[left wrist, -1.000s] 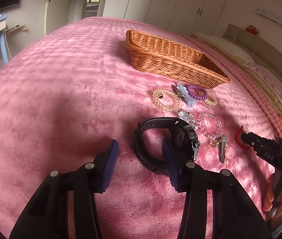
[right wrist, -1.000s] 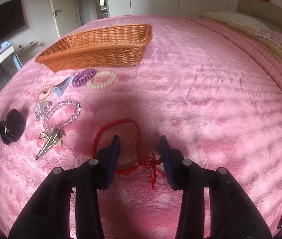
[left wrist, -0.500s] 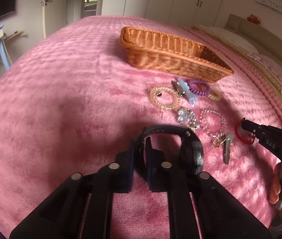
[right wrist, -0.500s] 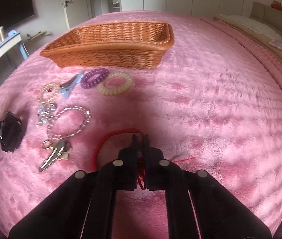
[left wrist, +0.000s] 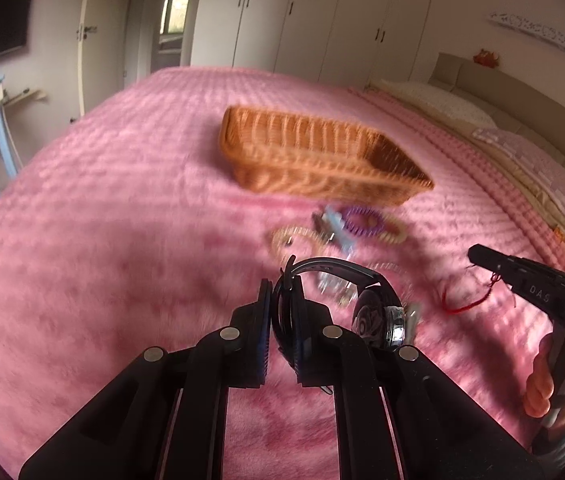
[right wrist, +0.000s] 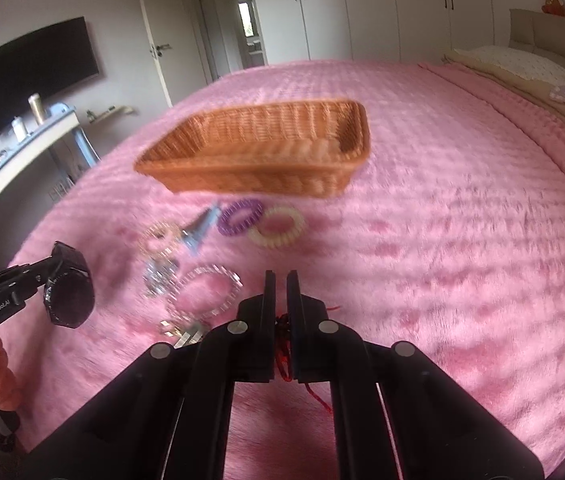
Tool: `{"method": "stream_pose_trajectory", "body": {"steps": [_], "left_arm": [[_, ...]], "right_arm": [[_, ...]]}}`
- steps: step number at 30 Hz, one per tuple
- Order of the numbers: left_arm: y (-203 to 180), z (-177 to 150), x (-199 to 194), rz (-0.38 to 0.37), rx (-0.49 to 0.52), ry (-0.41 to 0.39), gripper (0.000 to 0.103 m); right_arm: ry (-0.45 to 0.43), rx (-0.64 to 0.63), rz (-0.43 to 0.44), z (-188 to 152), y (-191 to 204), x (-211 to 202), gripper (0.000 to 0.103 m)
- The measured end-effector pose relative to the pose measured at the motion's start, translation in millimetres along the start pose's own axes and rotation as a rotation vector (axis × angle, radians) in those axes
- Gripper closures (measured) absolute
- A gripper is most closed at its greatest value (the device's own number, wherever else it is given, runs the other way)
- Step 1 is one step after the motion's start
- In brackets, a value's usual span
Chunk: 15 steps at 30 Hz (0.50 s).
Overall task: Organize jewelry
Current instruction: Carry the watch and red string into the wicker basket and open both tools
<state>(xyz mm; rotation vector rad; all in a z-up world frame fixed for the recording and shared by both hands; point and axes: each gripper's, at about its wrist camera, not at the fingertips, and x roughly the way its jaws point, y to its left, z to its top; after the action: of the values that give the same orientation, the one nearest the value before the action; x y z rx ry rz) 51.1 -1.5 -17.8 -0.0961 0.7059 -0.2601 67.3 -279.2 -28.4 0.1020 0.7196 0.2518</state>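
Observation:
My left gripper [left wrist: 282,300] is shut on the strap of a black wristwatch [left wrist: 378,316] and holds it above the pink bedspread; the watch also shows in the right wrist view [right wrist: 68,290]. My right gripper [right wrist: 281,296] is shut on a red string bracelet [right wrist: 282,344], which hangs from it in the left wrist view [left wrist: 468,300]. A wicker basket [left wrist: 314,160] [right wrist: 258,152] stands beyond. In front of it lie a purple coil hair tie [right wrist: 240,216], a cream coil hair tie [right wrist: 278,226], a blue hair clip [right wrist: 200,228], a beaded bracelet [right wrist: 160,236], a crystal bracelet [right wrist: 206,292] and a silver clip [right wrist: 182,330].
The pink bedspread [right wrist: 462,240] covers a wide bed. Pillows [right wrist: 522,68] and a headboard lie at the right. A desk [right wrist: 22,148] and a wall television [right wrist: 38,76] stand at the left, with wardrobes [left wrist: 322,20] behind.
Both grippers closed, the left on the watch strap and the right on the red string. Both have since lifted their items off the bedspread and moved toward the basket.

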Motion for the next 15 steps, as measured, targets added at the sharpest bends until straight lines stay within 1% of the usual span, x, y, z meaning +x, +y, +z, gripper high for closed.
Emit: {"method": "stream_pose_trajectory", "body": {"steps": [4, 9, 12, 15], "left_arm": [[-7, 14, -4, -0.01, 0.018, -0.03, 0.096], [-8, 20, 0, -0.019, 0.011, -0.035, 0.096], [-8, 25, 1, -0.024, 0.011, -0.039, 0.096], [-10, 37, 2, -0.026, 0.016, -0.056, 0.095]], "right_arm": [[-0.023, -0.016, 0.003, 12, 3, -7, 0.099], [-0.025, -0.018, 0.02, 25, -1, -10, 0.099], [-0.039, -0.025, 0.024, 36, 1, -15, 0.099], [-0.056, -0.041, 0.022, 53, 6, -18, 0.099]]}}
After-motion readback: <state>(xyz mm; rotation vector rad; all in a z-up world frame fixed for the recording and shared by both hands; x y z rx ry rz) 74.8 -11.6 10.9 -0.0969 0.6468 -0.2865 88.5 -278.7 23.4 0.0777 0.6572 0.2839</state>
